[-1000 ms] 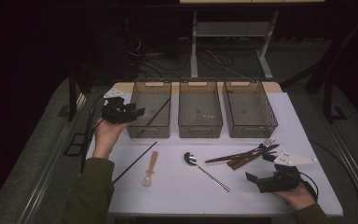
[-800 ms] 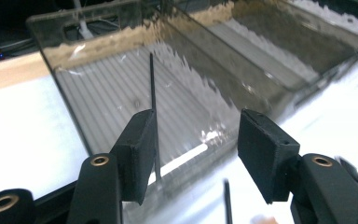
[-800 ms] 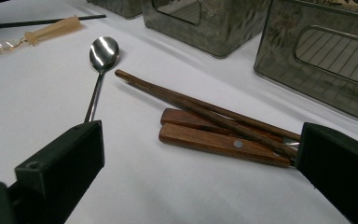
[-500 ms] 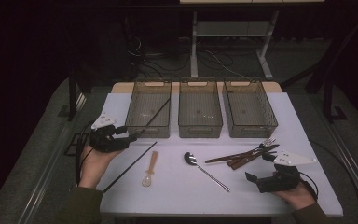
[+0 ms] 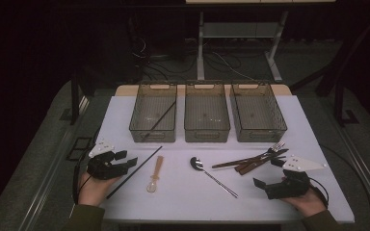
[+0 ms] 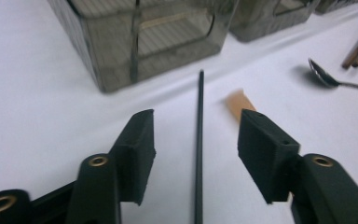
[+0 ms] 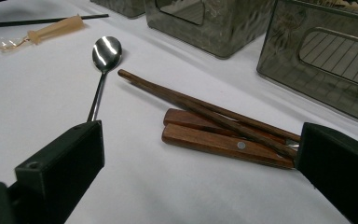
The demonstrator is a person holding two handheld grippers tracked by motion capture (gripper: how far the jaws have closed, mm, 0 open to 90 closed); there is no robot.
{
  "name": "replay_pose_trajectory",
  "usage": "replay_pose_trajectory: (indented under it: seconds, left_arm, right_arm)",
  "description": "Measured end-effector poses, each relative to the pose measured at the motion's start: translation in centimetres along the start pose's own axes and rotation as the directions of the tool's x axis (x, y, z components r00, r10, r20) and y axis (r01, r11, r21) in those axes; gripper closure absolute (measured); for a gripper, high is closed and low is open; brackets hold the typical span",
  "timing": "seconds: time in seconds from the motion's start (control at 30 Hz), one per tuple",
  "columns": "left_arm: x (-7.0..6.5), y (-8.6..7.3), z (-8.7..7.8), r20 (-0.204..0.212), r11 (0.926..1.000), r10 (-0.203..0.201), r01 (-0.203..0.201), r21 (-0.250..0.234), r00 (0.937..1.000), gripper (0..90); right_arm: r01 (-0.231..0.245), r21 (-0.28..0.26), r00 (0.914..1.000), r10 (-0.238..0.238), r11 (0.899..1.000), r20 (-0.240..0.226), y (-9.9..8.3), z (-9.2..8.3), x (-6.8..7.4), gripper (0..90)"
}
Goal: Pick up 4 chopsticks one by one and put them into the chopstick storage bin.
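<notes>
At the near left edge of the white table, the left gripper rests low in the person's left hand, jaws spread wide and holding nothing; in the left gripper view a thin black stick lies on the table between the two jaws, touching neither. At the near right edge, the right gripper sits in the right hand, jaws likewise spread wide and empty, pointing at a cluster of wooden-handled cutlery. That cluster comprises two brown wooden handles lying side by side, with a pair of dark wooden chopsticks laid across them; the high view shows a metal fork head at its far end. Left of the cluster lies a polished metal spoon, bowl toward the far side, apart from the other pieces. Further left, a small spoon with a tan handle and clear bowl lies just beside the black stick, bowl toward the near edge. Along the far side stand three smoked translucent plastic bins in a row: the left bin holds a second thin black stick leaning diagonally; contents of the middle bin and the right bin cannot be made out. Beyond the table, dark floor, cables and a desk frame are visible.
</notes>
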State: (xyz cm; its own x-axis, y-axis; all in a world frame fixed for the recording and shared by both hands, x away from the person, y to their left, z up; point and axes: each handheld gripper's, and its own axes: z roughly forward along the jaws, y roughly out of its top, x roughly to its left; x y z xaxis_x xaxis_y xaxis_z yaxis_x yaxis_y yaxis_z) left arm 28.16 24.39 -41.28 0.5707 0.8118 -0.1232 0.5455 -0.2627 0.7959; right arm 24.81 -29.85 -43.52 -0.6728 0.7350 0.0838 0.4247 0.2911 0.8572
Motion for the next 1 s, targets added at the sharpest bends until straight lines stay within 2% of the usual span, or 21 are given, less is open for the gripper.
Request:
replay_pose_trajectory:
  seconds: [0.13,0.27,0.43,0.57,0.8,1.0]
  left_arm:
    - [-0.3,-1.6,-0.1,0.007,0.9996,-0.022,0.022,0.020,0.9997,54.5]
    - [-0.3,-2.5,0.0,0.011,0.9970,-0.022,0.022,0.074,0.9997,63.2]
    - [-0.1,-3.1,0.1,-0.007,0.9927,-0.027,0.028,0.117,0.9996,70.6]
    - [0.4,-3.3,0.9,0.016,0.9888,-0.022,0.019,0.148,0.9996,75.2]
    - [0.5,-3.2,1.3,0.035,0.9896,-0.029,0.024,0.142,0.9989,78.1]
    - [0.0,-3.2,1.4,0.039,0.9890,-0.003,-0.003,0.148,0.9992,80.0]
  right_arm:
    - [-0.002,0.002,1.0000,0.002,1.000,0.001,0.0,0.0,0.0,0.5]
    - [0.002,0.002,1.0000,-0.002,1.000,0.002,0.0,0.0,0.1,0.5]
    - [0.003,0.000,1.0000,-0.003,1.000,0.003,0.0,0.0,0.1,0.5]
    - [0.005,0.009,1.0000,-0.005,1.000,0.002,0.0,0.1,0.0,0.5]
    - [0.002,0.007,1.0000,-0.002,1.000,0.005,0.0,0.1,0.0,0.5]
    - [0.003,0.007,1.0000,-0.003,1.000,0.005,0.0,0.0,0.0,0.5]
